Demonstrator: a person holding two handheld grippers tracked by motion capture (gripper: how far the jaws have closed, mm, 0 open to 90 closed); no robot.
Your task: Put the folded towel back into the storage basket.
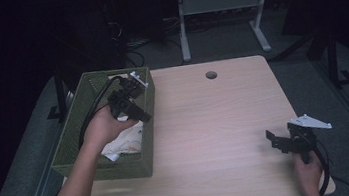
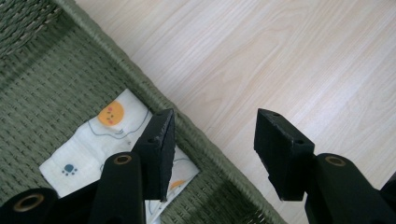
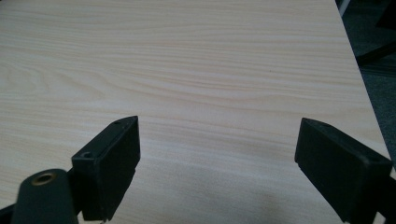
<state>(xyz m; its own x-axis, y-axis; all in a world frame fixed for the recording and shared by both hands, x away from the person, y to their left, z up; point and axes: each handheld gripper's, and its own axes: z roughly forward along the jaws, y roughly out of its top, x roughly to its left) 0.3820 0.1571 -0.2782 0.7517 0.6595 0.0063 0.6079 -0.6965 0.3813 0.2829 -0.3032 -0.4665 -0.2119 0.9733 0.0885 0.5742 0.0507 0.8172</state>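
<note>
High view: left gripper [image 1: 133, 89] held above the green woven basket [image 1: 74, 140], over its far right part, close to the right wall. White printed cloth [image 1: 126, 140] lying on the basket floor, below and nearer the person than the gripper, not touched by it. Basket standing on the left edge of the tabletop [image 1: 207, 134]. Right gripper [image 1: 274, 142] low over the near right corner of the tabletop, well apart from basket and cloth, jaws pointing left across the bare wood. Grey three-cornered plate on top of it.

Left gripper view: left gripper [image 2: 212, 149] jaws about half open, nothing between them. Seen in the gap: the basket's right wall [image 2: 196, 135] running diagonally, with light wood of the tabletop [image 2: 280, 60] beyond it. Cloth [image 2: 100, 140] below and to the left of the left jaw, partly hidden behind it; flat on the woven floor, white with an orange round figure and a small blue paw mark. No contact between pads and cloth.

Right gripper view: right gripper [image 3: 217, 158] jaws spread wide, empty. Bare tabletop [image 3: 187, 70] ahead and beneath; tabletop edge and dark floor at upper right.
</note>
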